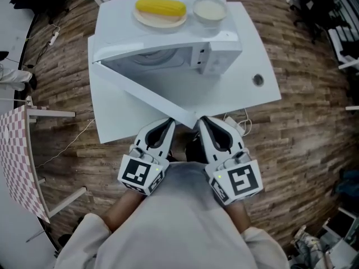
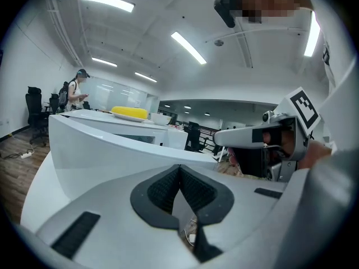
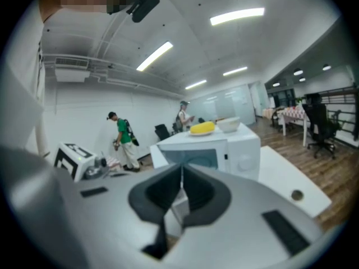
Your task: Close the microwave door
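Head view: microwave door hanging wide open, both grippers closed at its free end

Head view is showing a white microwave sitting at the back of a white table. A plate is resting on its roof and carrying a yellow ear of corn. Just beside the plate, a bowl is holding something pale. Whether the oven's own chamber is holding anything cannot be told.

The door is standing swung far out from its hinge at the left corner. It is slanting across the tabletop toward the person, and its free end is reaching the table's near edge.

The left gripper and the right gripper are hovering side by side at that near edge, flanking the door's free end. Contact with the door cannot be told. Left gripper view is showing its pads pressing together with nothing between them, and the door's broad white face is filling the space just ahead. Right gripper view is showing its jaws likewise meeting on nothing, with the microwave front lying beyond them.

The tabletop right of the door is lying bare apart from a small round hole. Wooden floor is running all around the table, and a cable is trailing off the near edge.
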### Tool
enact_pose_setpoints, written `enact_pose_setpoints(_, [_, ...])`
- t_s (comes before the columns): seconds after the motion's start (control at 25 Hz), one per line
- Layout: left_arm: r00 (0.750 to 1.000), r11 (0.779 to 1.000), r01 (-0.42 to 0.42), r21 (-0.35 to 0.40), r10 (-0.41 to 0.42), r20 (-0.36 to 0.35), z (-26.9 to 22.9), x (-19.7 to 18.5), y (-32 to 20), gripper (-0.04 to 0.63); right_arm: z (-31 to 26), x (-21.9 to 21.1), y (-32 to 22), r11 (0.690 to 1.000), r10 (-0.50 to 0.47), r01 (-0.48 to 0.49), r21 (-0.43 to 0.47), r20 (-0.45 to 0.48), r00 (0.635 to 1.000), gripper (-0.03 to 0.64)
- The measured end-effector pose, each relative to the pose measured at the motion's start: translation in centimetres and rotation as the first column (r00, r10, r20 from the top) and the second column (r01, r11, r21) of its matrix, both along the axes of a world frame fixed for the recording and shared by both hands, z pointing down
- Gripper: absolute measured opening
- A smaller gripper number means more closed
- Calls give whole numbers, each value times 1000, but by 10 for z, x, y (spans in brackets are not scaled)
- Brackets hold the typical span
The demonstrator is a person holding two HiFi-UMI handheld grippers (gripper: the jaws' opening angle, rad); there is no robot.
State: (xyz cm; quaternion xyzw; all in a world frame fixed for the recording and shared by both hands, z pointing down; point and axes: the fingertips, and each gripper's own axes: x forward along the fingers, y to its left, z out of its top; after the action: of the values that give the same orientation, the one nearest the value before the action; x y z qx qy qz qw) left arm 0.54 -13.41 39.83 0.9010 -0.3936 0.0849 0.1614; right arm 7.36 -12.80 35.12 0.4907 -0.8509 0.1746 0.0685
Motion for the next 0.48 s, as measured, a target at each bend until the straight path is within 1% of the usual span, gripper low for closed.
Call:
enact_pose_setpoints(0.2, [996,997,80,-2,-80,-25,5,12,-9,20,2,15,-11,998,-61,61,17,-4,998,25])
enact_pose_setpoints(0.36, [994,994,109,21,-109,-17,9,27,-20,20,1,24,-20,994,-107,107,29,-1,994,25])
enact_pose_setpoints(0.48, [993,993,117,25,-116,-17,7,34,-30,20,-1,24,-28,991,-135,135,26,1,991,25])
